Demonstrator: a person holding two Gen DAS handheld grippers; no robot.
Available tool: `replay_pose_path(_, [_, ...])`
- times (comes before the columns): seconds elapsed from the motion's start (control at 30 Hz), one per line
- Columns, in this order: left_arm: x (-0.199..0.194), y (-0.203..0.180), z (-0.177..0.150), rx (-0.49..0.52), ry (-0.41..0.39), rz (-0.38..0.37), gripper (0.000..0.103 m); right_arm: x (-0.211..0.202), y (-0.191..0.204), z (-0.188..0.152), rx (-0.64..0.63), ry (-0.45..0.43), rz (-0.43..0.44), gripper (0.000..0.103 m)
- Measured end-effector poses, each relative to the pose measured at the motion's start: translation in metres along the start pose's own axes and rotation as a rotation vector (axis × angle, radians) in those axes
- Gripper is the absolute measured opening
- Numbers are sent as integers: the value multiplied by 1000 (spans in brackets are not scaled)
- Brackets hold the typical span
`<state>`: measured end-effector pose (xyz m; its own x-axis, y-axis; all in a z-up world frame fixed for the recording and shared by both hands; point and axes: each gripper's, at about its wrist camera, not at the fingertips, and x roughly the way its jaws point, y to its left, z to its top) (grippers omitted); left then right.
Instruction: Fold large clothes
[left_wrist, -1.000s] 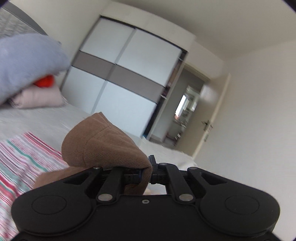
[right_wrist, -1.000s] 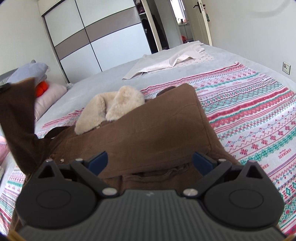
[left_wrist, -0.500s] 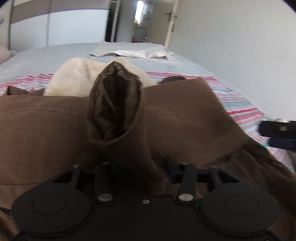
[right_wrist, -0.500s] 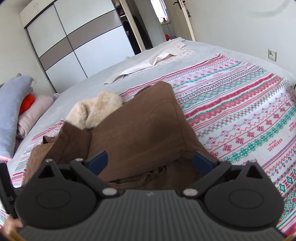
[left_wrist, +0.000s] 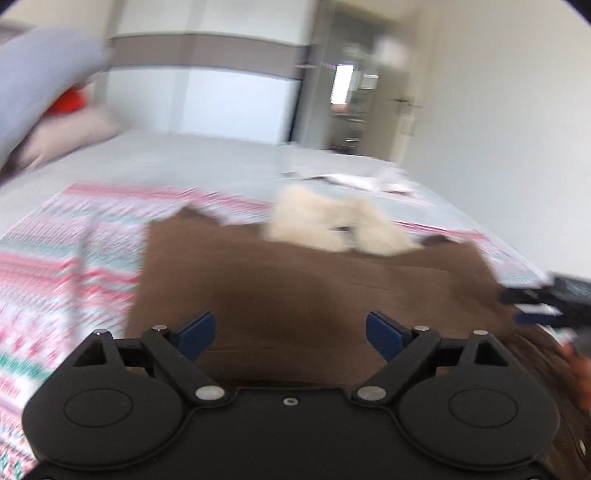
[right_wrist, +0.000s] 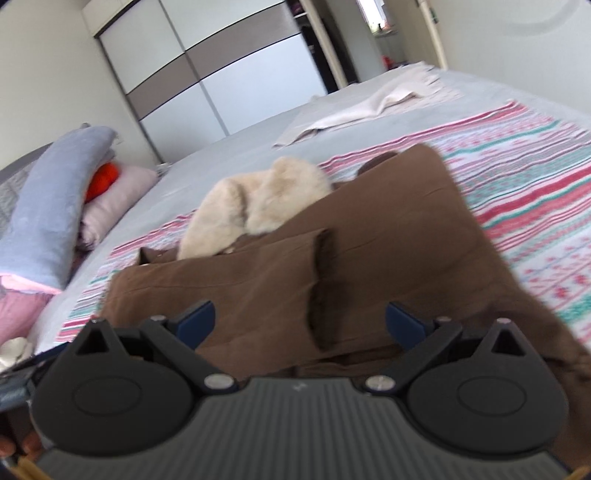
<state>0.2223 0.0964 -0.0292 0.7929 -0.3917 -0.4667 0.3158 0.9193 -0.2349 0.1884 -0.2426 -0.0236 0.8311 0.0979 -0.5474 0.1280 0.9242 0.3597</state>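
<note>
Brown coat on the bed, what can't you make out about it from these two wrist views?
- Brown coat, near hem: both views, hidden behind the gripper bodies.
- Fabric detail: left wrist view, motion blur.
- Cream fleece collar: its join to the coat, covered by the folded sleeve.

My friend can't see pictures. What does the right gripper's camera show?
A brown corduroy coat with a cream fleece collar lies partly folded on a striped pink, green and white blanket on a bed. The black right gripper hovers over it, blue-tipped jaws open, gripping nothing.
</note>
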Motion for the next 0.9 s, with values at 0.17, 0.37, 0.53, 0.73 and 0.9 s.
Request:
replay_pose_path(0.17, [8, 44, -3, -143, -92, 47, 81, 37, -2, 0, 44, 57, 14, 80])
replay_pose_path(0.37, [24, 54, -4, -204, -111, 35, 30, 52, 15, -2, -53, 43, -39, 11])
replay_pose_path(0.53, [30, 39, -4, -105, -93, -8, 24, 24, 47, 3, -261, -158, -115, 9])
replay_pose_path(0.73, [57, 32, -15, -41, 83, 60, 25, 68, 21, -19, -271, 21, -266, 13])
replay_pose_path(0.9, [38, 27, -11, -39, -27, 36, 25, 43, 29, -10, -270, -100, -258, 47])
